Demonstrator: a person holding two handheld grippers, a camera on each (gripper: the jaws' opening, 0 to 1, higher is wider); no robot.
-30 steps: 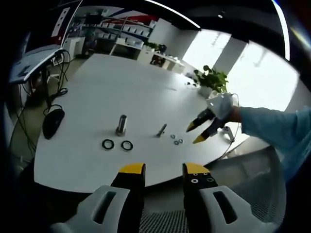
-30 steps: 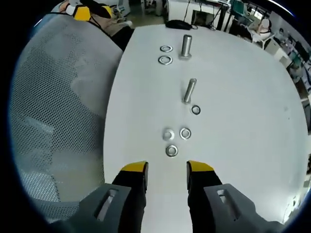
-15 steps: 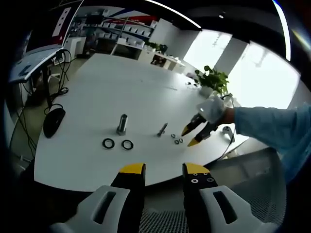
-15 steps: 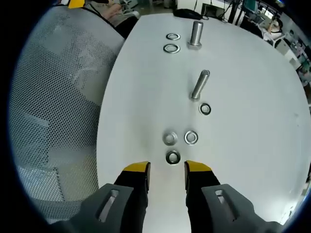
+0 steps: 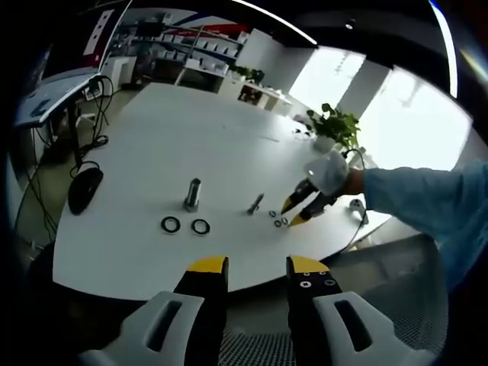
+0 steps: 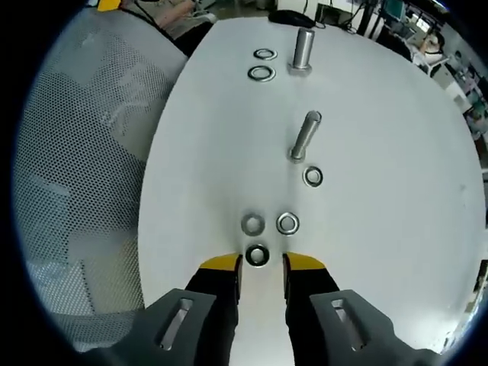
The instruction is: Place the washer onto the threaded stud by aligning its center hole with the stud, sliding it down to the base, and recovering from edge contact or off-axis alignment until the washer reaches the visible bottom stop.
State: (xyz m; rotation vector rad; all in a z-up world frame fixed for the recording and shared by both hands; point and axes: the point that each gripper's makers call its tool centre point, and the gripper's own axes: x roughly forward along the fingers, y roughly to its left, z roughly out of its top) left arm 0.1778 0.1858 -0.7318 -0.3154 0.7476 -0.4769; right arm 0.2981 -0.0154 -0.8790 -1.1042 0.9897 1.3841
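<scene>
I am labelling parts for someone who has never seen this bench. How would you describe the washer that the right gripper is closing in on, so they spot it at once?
On the white table, find the bolt lying on its side; nearer the table's edge sit three small washers. The target washer is the one closest to the right gripper, right at its yellow tips. The other two lie side by side just beyond it.

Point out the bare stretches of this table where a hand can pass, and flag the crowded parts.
The table is bare beyond the upright stud, out to its far edge. In the right gripper view, the right side past the lying bolt is also bare. Crowded: the small washers at the right gripper, and the two large rings before the stud.
</scene>
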